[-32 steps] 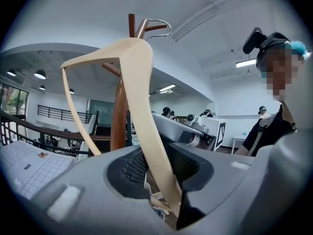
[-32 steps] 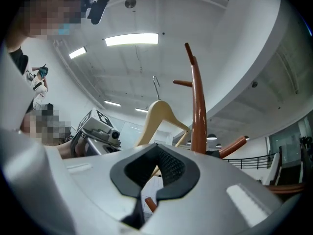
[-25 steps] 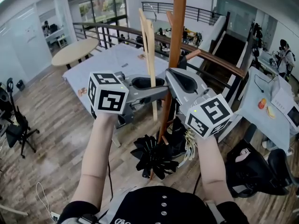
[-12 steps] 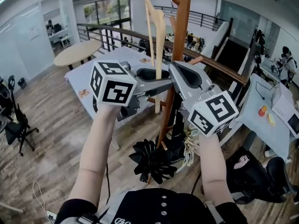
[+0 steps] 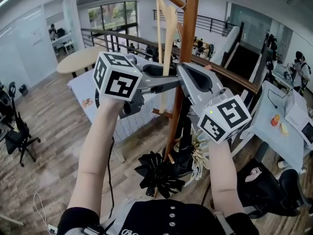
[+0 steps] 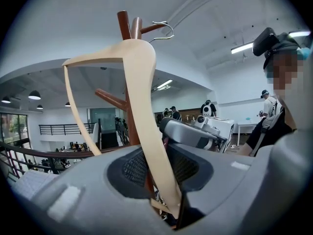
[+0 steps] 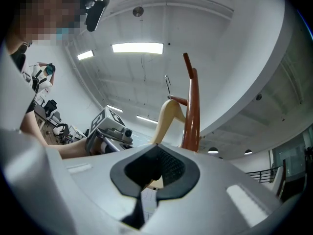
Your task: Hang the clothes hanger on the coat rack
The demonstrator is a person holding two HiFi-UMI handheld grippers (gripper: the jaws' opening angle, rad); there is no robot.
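Note:
A pale wooden clothes hanger (image 5: pixel 166 28) stands edge-on in front of the brown coat rack (image 5: pixel 188 58). My left gripper (image 5: pixel 165 83) is shut on the hanger's lower arm (image 6: pixel 155 165). The hanger's metal hook (image 6: pixel 165 29) is up beside the rack's top pegs (image 6: pixel 146 28); I cannot tell if it rests on one. My right gripper (image 5: pixel 182 71) is shut with nothing between its jaws. Its tip sits just right of the hanger, close to the pole. In the right gripper view the hanger (image 7: pixel 166 119) and pole (image 7: pixel 191 106) rise beyond the jaws.
At the rack's foot lie a black folded umbrella (image 5: pixel 157 169) and white cords (image 5: pixel 198 153). A cloth-covered table (image 5: pixel 102 89) stands behind, a round table (image 5: pixel 80 58) further left, a railing (image 5: pixel 230 72), an office chair (image 5: pixel 14 133) and a desk (image 5: pixel 281 119) at right.
Both grippers have risen together along the pole. The hanger went up with the left gripper, so its hook now reaches the top pegs.

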